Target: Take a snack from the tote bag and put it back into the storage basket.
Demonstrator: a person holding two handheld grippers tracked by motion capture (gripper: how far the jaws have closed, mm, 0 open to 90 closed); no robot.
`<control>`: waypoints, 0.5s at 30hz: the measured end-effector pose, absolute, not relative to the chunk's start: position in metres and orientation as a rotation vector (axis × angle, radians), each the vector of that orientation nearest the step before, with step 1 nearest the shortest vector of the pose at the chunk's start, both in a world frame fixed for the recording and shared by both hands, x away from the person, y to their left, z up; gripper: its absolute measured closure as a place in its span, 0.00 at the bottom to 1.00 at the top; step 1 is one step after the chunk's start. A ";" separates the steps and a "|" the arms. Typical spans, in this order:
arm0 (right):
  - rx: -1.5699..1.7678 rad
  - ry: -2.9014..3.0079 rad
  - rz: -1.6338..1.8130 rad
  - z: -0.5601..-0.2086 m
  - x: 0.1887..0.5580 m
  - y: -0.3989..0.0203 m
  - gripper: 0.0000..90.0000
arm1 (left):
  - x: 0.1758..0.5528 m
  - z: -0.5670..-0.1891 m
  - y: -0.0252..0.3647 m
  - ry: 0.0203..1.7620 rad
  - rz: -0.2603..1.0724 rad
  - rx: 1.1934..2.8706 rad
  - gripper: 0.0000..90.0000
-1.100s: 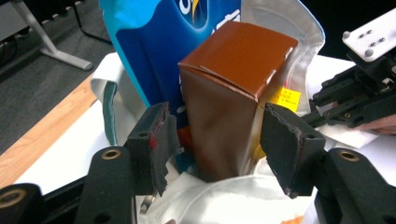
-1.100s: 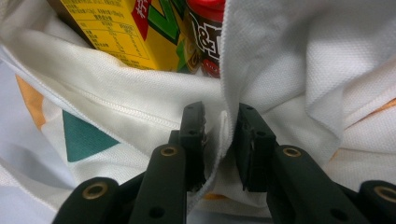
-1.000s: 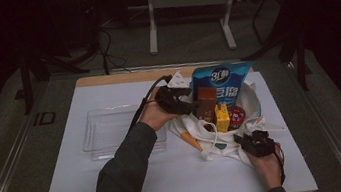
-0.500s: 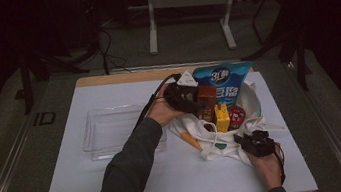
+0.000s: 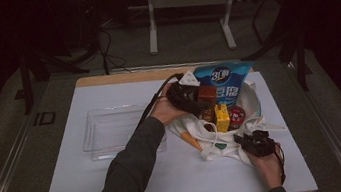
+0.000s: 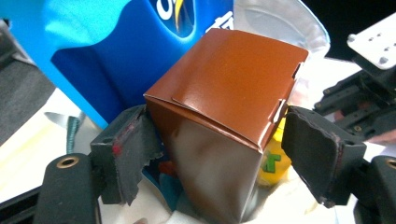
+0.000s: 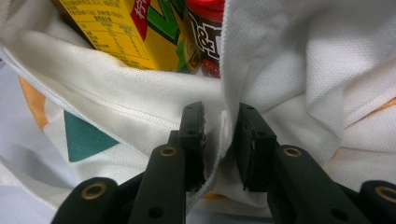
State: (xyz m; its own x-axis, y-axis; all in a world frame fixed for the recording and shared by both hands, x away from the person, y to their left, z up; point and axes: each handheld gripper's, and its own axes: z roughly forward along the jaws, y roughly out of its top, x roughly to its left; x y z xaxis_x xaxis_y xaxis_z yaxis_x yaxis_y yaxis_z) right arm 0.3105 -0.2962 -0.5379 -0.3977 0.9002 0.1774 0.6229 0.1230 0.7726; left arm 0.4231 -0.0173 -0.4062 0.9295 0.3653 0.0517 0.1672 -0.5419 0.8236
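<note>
White cloth bag (image 5: 244, 131) with brown box (image 5: 207, 94) inside

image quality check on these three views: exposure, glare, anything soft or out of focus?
High view: dim and underexposed, surroundings nearly black, only the white table mat reads clearly. Left gripper view: bright, with a soft sheen on the brown box; the blue bag behind is slightly soft. Right gripper view: evenly lit, white cloth bag weave crisp, yellow carton print slightly blurred, no glare.

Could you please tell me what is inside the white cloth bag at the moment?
The white cloth bag holds a blue pouch, brown box, yellow carton and red-lidded jar; anything beneath them is covered.
</note>
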 end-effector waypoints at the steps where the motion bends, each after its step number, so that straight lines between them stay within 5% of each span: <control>1: 1.482 2.073 1.159 -0.538 0.310 -0.296 0.82 | 0.422 -0.406 -0.017 0.367 0.264 2.150 0.29; 9: 1.486 2.073 1.162 -0.538 0.310 -0.297 0.82 | 0.416 -0.402 -0.015 0.293 0.217 2.152 0.37; 15: 1.485 2.073 1.166 -0.538 0.311 -0.297 0.82 | 0.413 -0.404 -0.022 0.273 0.292 2.175 0.31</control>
